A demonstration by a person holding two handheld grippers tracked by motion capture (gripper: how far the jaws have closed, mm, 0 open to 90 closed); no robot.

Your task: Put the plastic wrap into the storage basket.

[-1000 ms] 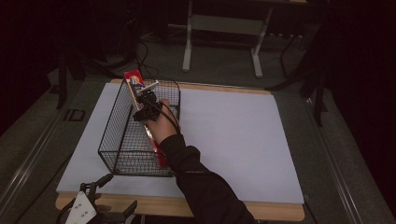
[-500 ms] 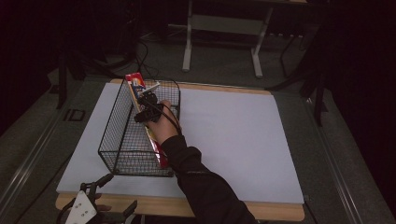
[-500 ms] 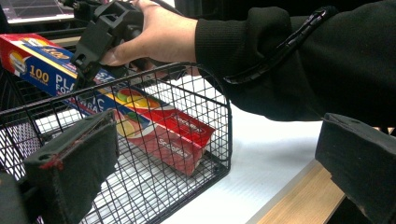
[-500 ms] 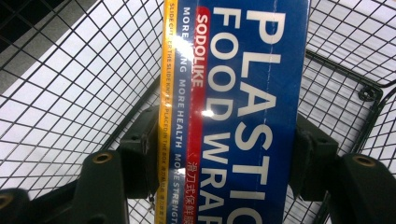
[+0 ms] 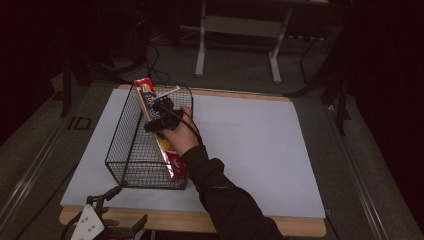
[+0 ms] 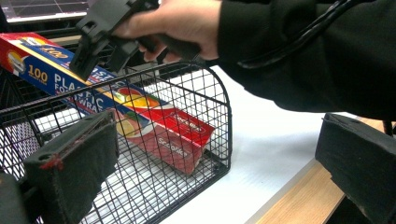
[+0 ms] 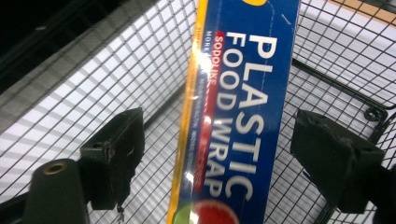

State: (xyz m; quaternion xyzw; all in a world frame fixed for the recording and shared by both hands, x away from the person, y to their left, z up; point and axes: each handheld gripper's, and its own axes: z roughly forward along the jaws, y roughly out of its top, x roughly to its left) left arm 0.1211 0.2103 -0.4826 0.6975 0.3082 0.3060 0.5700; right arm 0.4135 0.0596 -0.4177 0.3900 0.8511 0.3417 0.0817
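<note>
Where the white table (image 5: 260, 145) carries the black wire basket (image 5: 131, 150), a long box of plastic food wrap (image 5: 162, 142) lies slanted inside it, its red near end down on the mesh floor and its far end propped up over the back rim. From the left gripper view the box (image 6: 140, 109) reads blue along the lettered side, with fruit printed toward the red end. Reaching in from the near edge, a dark-sleeved arm stretches over the basket, the hand wrapped round the right gripper (image 5: 159, 116), which points down at the box's upper half. Its jaws have just been opening and now stand apart on either side of the box (image 7: 240, 112), pads clear of it. At the near edge the left gripper (image 5: 117, 212) sits low, jaws spread wide with nothing between them.
</note>
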